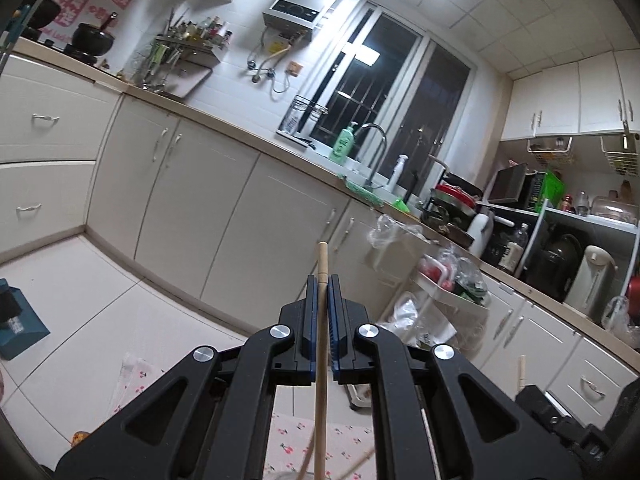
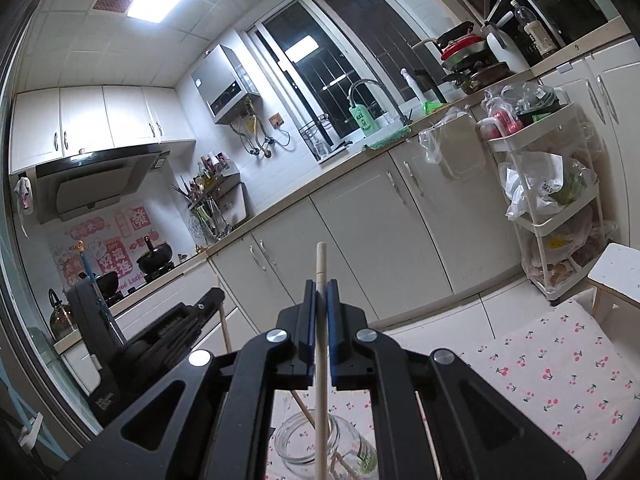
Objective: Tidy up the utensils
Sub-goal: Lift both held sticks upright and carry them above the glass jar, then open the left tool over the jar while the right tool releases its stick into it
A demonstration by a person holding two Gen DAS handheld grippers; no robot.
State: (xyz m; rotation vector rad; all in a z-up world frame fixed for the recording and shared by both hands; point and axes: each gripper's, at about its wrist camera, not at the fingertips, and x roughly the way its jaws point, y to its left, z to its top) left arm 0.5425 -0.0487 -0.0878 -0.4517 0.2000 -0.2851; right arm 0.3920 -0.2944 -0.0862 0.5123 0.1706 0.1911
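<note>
At the bottom centre of the right wrist view, a glass jar [image 2: 320,446] stands on the cherry-print surface [image 2: 560,380] with chopsticks already leaning in it. Right claw [image 2: 321,286] pinches a wooden chopstick [image 2: 320,264] upright, lower end in the jar mouth, likely for a straight drop. Left claw [image 1: 323,280] likewise clamps its own chopstick [image 1: 322,258], tip-up at frame centre, probably queued next. Far behind: cabinets, sink, dark window.
</note>
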